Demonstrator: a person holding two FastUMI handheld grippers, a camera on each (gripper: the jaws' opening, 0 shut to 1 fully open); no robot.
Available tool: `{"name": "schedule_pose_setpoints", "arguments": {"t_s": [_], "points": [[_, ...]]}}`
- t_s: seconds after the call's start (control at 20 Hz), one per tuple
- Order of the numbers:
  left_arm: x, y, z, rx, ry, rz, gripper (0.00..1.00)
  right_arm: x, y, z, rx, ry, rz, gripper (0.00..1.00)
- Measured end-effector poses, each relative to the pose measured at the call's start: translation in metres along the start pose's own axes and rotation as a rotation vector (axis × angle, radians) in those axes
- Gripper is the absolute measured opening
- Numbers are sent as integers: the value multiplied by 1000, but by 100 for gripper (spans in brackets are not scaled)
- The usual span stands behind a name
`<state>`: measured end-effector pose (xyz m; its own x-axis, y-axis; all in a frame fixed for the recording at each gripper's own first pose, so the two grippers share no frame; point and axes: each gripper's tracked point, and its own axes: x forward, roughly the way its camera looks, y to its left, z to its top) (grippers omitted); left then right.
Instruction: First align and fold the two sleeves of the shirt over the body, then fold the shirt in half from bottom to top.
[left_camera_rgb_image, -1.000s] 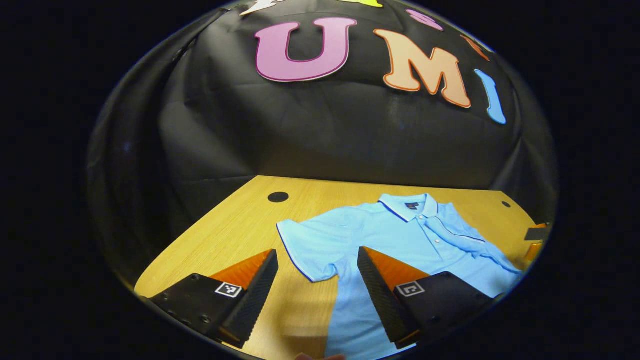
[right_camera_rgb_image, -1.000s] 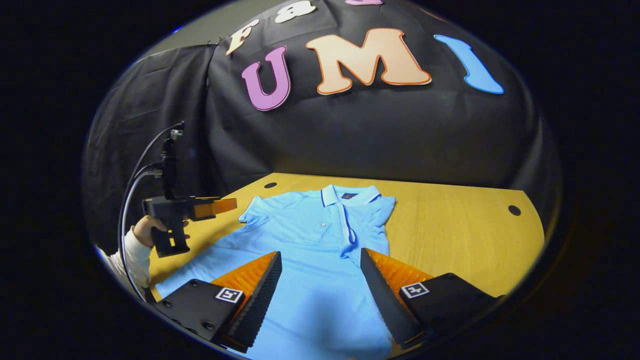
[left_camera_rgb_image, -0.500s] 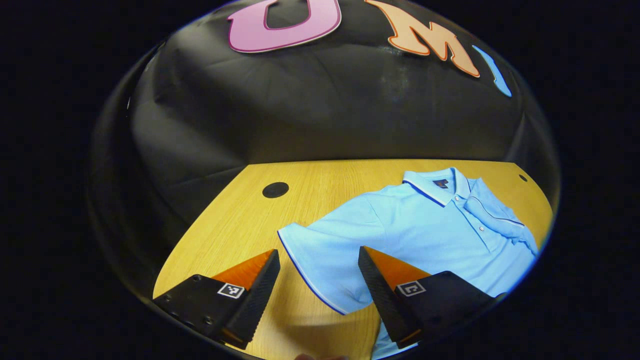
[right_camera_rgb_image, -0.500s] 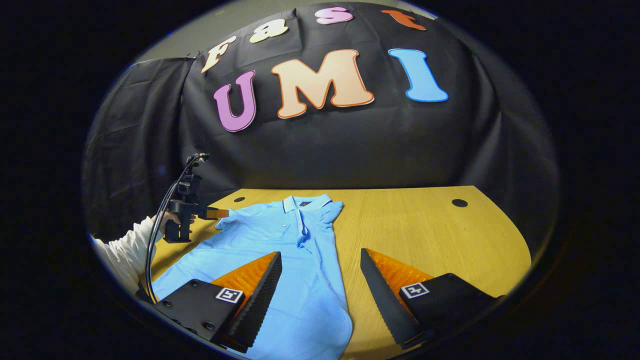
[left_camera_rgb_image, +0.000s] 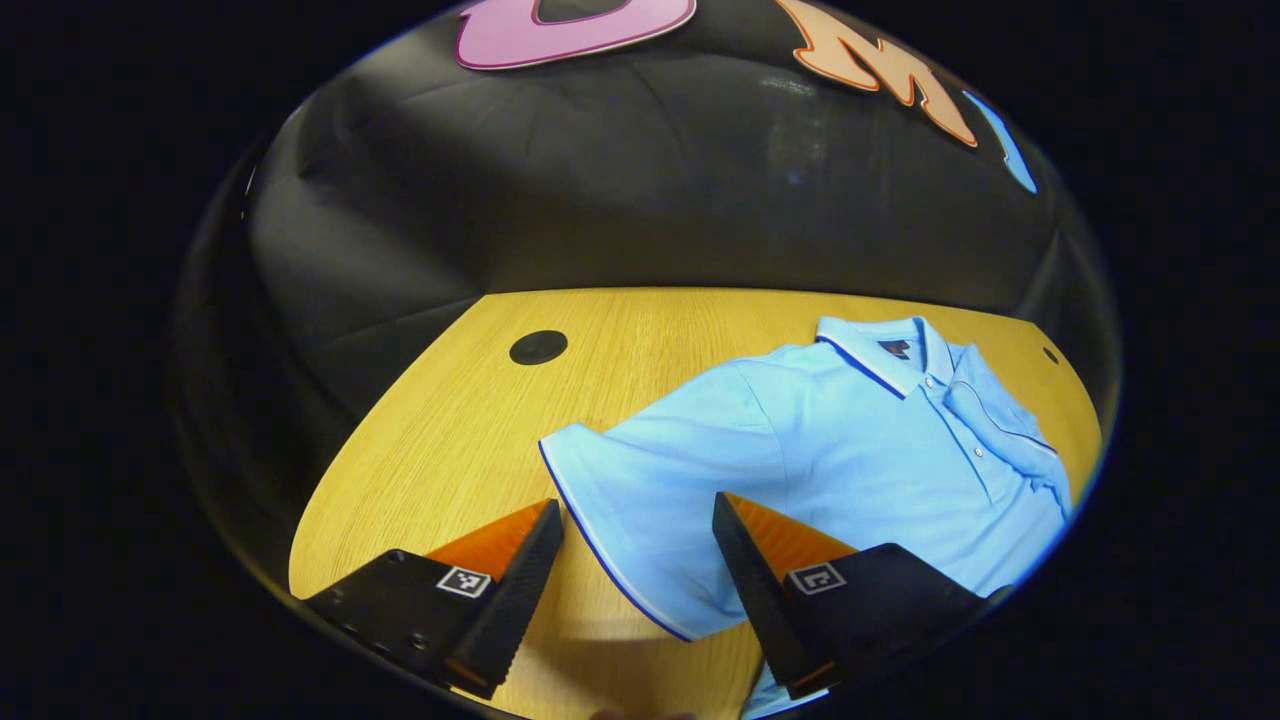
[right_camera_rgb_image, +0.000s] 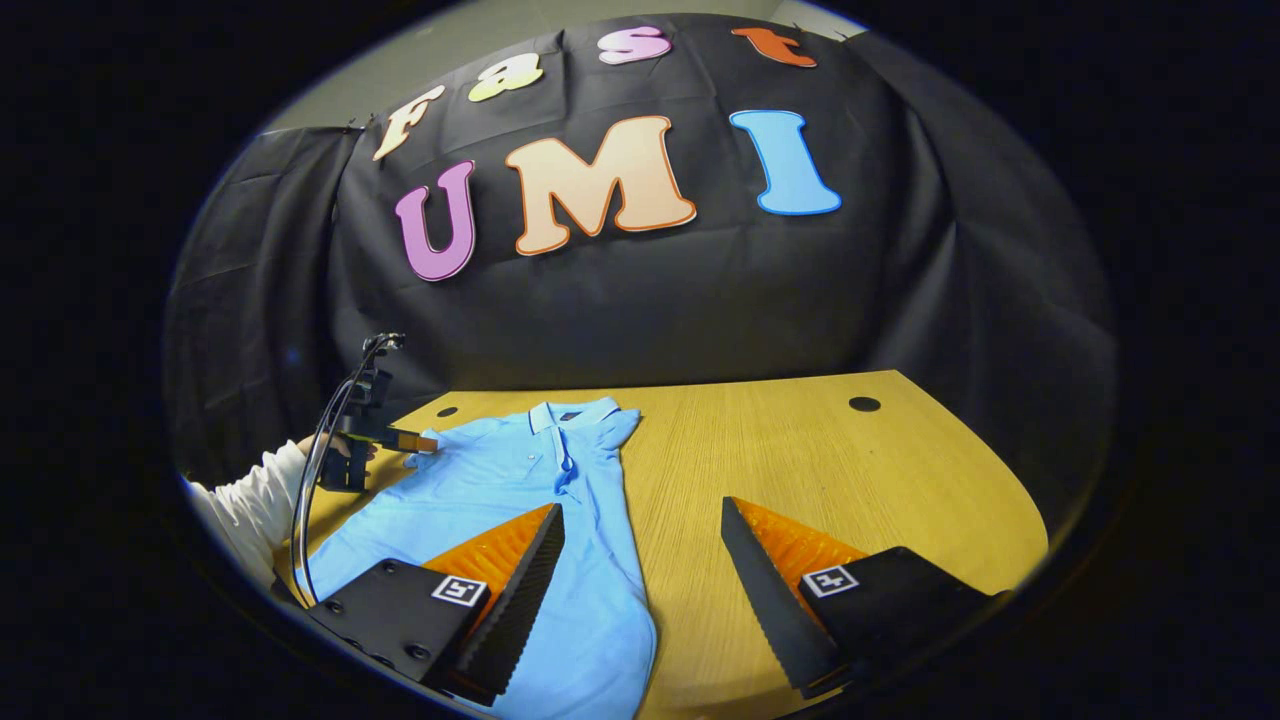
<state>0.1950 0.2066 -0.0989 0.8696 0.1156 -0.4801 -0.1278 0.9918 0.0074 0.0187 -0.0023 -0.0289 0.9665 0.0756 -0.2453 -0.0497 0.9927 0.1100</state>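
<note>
1. The light blue short-sleeved polo shirt (left_camera_rgb_image: 850, 440) lies flat, front up, on the yellow wood-grain table (left_camera_rgb_image: 450, 430), collar toward the black cloth wall. In the left gripper view one sleeve (left_camera_rgb_image: 640, 500) is spread out to the side, while the other looks already folded over the body.

2. Your left gripper (left_camera_rgb_image: 635, 585) hovers above that spread sleeve with its jaws wide, gripping nothing — the dark-piped cuff runs between the fingers.

3. Your right gripper (right_camera_rgb_image: 640, 590) also stands wide and empty, over the shirt's side edge and bare table, well apart from the left gripper, which in the right gripper view sits at the sleeve (right_camera_rgb_image: 425, 445).

4. Risk: pinch only the top layer at the cuff and the sleeve will drag and bunch instead of turning over cleanly.

5. Risk: close too deep and you may catch the body fabric beneath, pulling the whole shirt askew.

6. Risk: nothing pins the shirt — a sideways pull could slide it and undo the folded sleeve.
</note>
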Motion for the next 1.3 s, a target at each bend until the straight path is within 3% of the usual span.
{"name": "schedule_pose_setpoints", "arguments": {"t_s": [0.15,0.4,0.45,0.55,0.6,0.7,1.0,1.3], "points": [[1,-10,0,-23,-9,-48,89,3,0,-11,15,22,4,98],[1,-15,-1,-21,-8,-89,64,6,-1,-20,17,30,0,95],[2,-16,-1,-18,-8,-103,59,6,0,-20,21,28,3,98],[-1,-20,1,-26,-16,-127,38,6,0,-20,28,25,2,98],[2,-22,0,-34,-18,-134,17,6,0,-22,31,26,1,98],[1,-22,0,-41,-20,-133,2,4,-1,-23,32,27,-1,98],[-12,-33,24,-63,-74,-149,2,-1,0,-22,25,17,2,98],[-48,-98,81,-26,-155,-244,2,-7,-2,-35,30,35,9,98]]}}
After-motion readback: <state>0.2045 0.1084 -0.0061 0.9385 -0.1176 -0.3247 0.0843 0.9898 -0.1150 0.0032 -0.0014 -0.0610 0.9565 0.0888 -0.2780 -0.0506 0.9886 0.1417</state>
